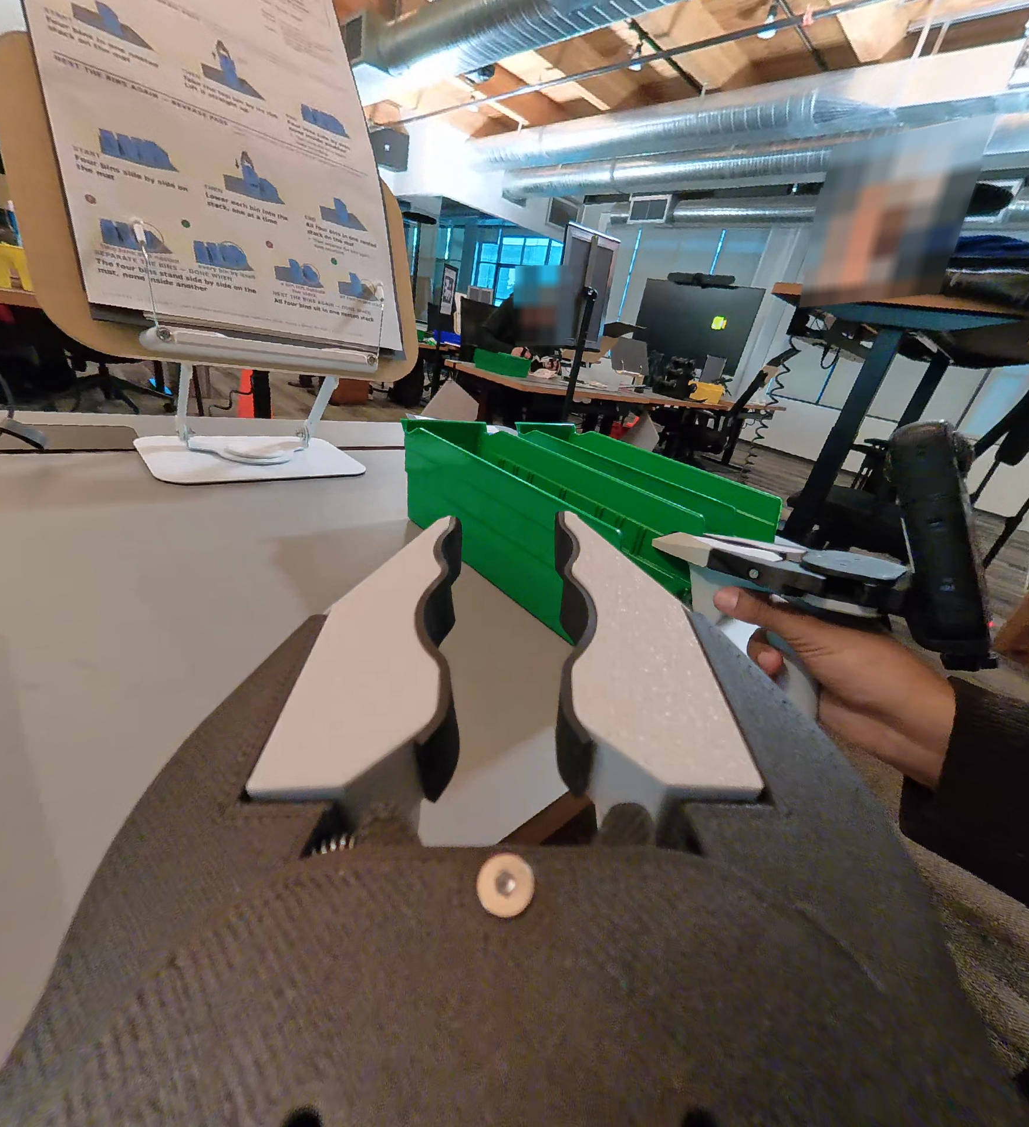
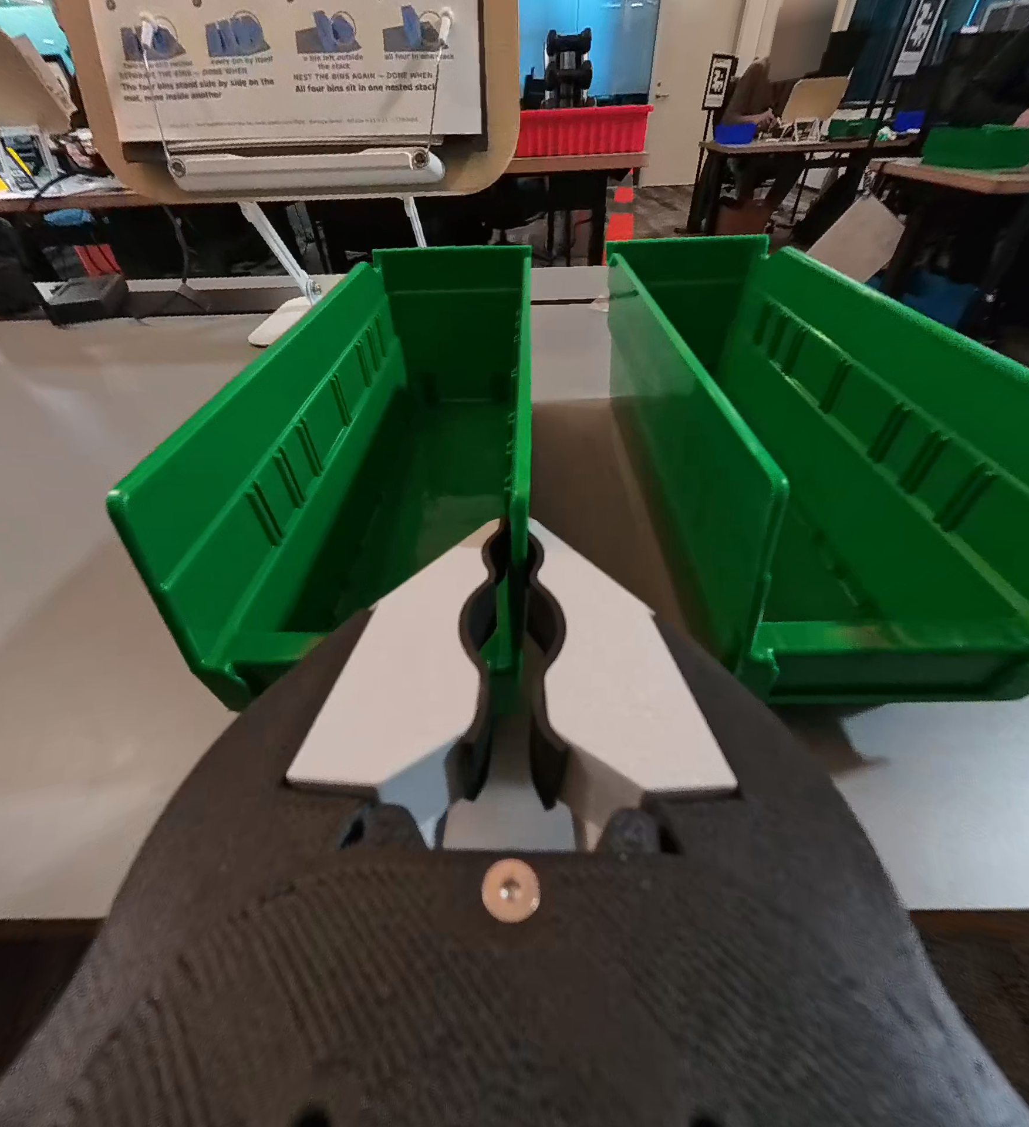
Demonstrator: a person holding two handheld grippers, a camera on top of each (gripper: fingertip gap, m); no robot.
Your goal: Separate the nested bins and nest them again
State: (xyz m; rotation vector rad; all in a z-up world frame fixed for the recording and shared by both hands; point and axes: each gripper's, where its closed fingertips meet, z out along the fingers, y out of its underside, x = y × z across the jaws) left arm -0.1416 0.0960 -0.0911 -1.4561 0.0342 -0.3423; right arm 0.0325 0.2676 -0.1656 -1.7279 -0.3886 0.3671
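On the left bin's (image 2: 292, 488) wall, right claw (image 2: 515, 543) clamped, level

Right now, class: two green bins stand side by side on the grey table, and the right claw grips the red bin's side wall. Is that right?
Not quite. The right wrist view shows the right claw gripping the left green bin, not a red one. The rest stands.
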